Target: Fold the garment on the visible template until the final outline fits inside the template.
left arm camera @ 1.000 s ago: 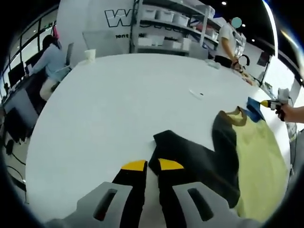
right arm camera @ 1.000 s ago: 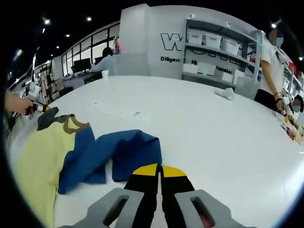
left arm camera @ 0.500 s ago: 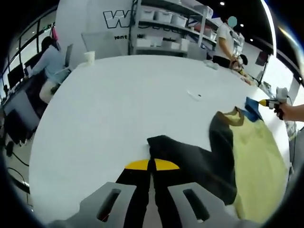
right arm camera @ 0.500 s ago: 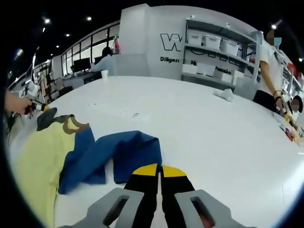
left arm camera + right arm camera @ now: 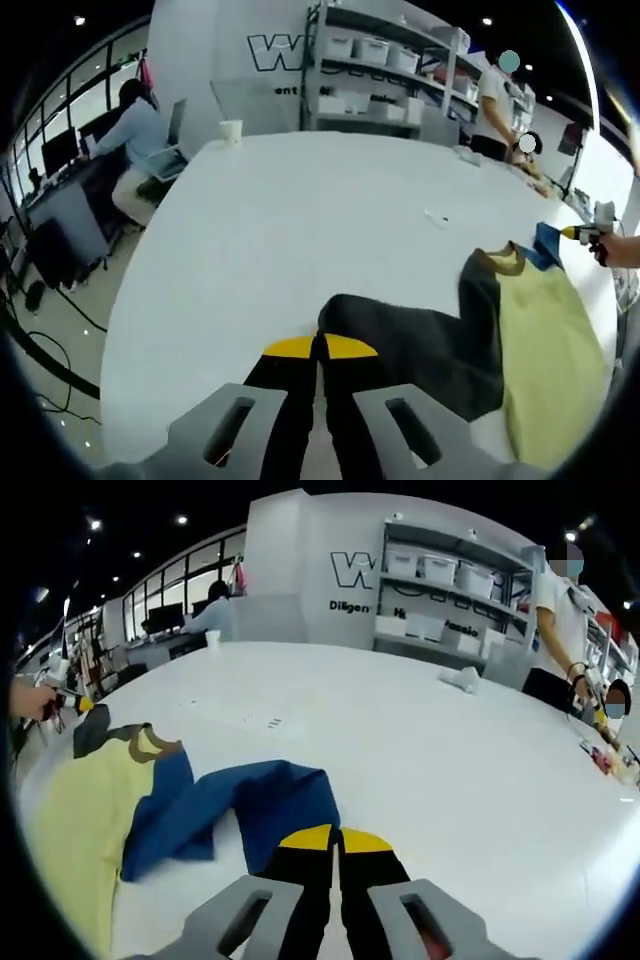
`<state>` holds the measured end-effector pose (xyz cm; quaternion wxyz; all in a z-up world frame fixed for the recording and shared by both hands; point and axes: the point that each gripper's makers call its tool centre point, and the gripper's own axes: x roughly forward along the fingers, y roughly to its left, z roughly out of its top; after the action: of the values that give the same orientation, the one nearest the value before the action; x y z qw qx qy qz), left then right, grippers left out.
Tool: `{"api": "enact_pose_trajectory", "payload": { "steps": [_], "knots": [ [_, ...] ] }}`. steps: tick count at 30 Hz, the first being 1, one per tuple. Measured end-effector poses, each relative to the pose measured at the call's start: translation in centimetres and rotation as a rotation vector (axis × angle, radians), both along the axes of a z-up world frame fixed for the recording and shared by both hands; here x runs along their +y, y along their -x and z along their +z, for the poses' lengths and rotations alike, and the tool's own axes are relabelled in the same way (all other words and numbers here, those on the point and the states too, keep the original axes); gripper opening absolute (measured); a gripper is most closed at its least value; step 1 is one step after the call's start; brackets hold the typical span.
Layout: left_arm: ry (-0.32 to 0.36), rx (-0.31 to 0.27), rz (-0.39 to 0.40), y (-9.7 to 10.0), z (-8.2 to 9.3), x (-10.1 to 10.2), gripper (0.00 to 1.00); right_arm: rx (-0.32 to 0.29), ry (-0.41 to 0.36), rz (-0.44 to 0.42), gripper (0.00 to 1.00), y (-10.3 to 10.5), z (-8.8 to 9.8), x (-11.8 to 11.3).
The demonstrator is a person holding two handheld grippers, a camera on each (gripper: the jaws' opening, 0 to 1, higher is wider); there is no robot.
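Spreading wide and white, the desk (image 5: 280,220) carries the garment (image 5: 240,805) (shelves (image 5: 450,580) behind); each tool, left (image 5: 320,347) and right (image 5: 336,838), pinches a sleeve.

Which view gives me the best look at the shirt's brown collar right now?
The right gripper view: the brown collar opens toward the camera beside the blue sleeve. In the left gripper view the collar sits small near the edge.

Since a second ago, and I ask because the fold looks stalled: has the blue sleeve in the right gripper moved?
Barely, if at all. The blue sleeve stays clamped in the right gripper, lying the same way beside the tan collar.
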<state>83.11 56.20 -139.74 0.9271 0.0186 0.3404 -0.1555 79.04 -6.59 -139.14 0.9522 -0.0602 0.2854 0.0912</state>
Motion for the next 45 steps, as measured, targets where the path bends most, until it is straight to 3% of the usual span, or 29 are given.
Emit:
{"api": "enact_pose_trajectory", "payload": {
  "steps": [4, 7, 16, 19, 27, 36, 45],
  "knots": [
    [-0.037, -0.007, 0.003, 0.5, 0.3, 1.6, 0.01, 0.002, 0.006, -0.006, 0.00, 0.4, 0.1, -0.6],
    [-0.117, -0.021, -0.033, 0.6, 0.5, 2.5, 0.01, 0.007, 0.011, -0.009, 0.00, 0.6, 0.0, -1.0],
    [-0.116, -0.071, -0.027, -0.2, 1.2, 2.6, 0.02, 0.012, 0.015, -0.013, 0.00, 1.0, 0.0, -1.1],
    [-0.092, -0.068, 0.001, 0.1, 1.1, 2.6, 0.15, 0.010, 0.013, -0.012, 0.00, 0.9, 0.1, -0.9],
    [-0.058, -0.019, 0.018, 3.7, 0.0, 2.9, 0.13, 0.010, 0.009, -0.015, 0.00, 0.8, -0.1, -0.9],
    [0.000, 0.035, 0.051, 8.2, -1.3, 1.3, 0.13, 0.007, 0.005, -0.015, 0.00, 0.9, 0.1, -0.7],
    [0.007, 0.111, 0.094, 10.4, -3.1, 0.1, 0.18, 0.008, 0.003, -0.016, 0.00, 1.1, -0.1, -0.8]
  ]
}}
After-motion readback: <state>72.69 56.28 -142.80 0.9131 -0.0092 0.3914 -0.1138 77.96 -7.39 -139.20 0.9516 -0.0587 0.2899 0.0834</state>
